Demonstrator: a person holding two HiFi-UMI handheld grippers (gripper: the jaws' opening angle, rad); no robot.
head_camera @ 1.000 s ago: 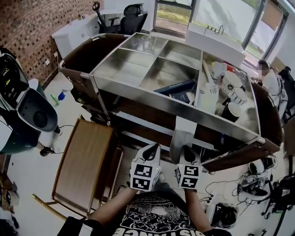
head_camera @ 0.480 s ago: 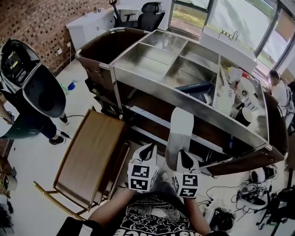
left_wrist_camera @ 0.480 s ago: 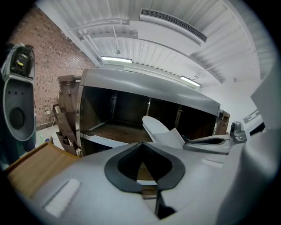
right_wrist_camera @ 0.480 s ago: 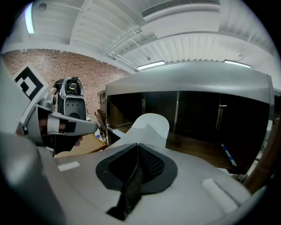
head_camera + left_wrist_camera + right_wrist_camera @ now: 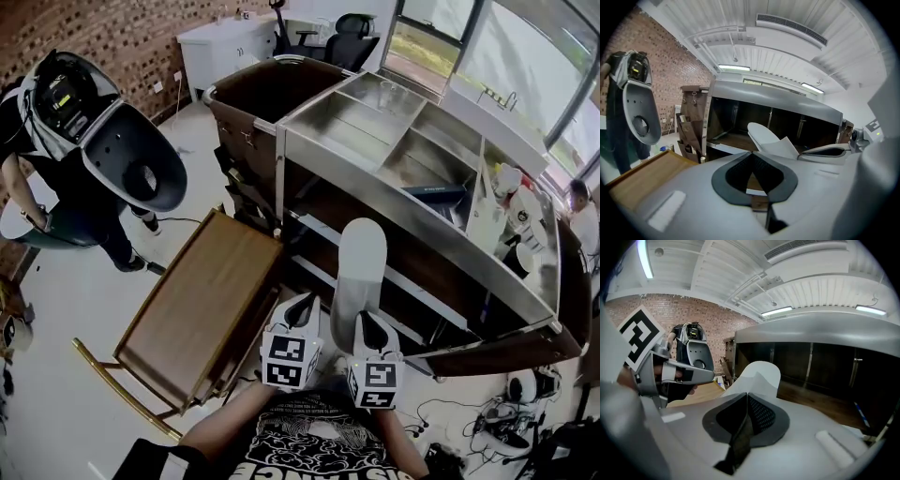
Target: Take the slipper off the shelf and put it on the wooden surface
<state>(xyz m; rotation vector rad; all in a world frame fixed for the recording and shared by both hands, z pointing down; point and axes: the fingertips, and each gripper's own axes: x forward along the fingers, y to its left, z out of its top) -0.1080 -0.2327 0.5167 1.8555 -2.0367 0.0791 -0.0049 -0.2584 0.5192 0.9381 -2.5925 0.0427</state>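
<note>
1. Shelf unit (image 5: 323,161): the largest item and the reference for every position below. Its steel top is divided into open compartments, and a dark wooden shelf (image 5: 825,404) lies under it behind an open front.
   - Middle compartment: one flat dark blue item (image 5: 436,194).
   - Right-end compartment: several white cups (image 5: 511,180), packed close together.
2. Wooden surface (image 5: 202,300): a rimmed brown board just left of the shelf unit's front corner, lying at a slant to that front.
3. Person (image 5: 66,187): stands well to the left of the shelf unit, beyond the wooden surface, and carries a grey-and-white shell-shaped device (image 5: 122,150).
4. Slipper (image 5: 358,272): white. It is held in the air in front of the shelf unit's open front, with its far end pointing toward the unit. It is right of the wooden surface and not touching it. The left gripper view shows it standing before the dark opening (image 5: 768,140).
5. Right gripper (image 5: 366,317): the jaws are closed on the near end of the slipper (image 5: 757,378). The slipper rises straight beyond the jaw tips (image 5: 747,394).
6. Left gripper (image 5: 302,300): it is just left of the slipper, before the shelf unit's front. The jaws meet at the tips (image 5: 751,152) with nothing between them. The edge of the wooden surface (image 5: 637,178) shows at its lower left.
</note>
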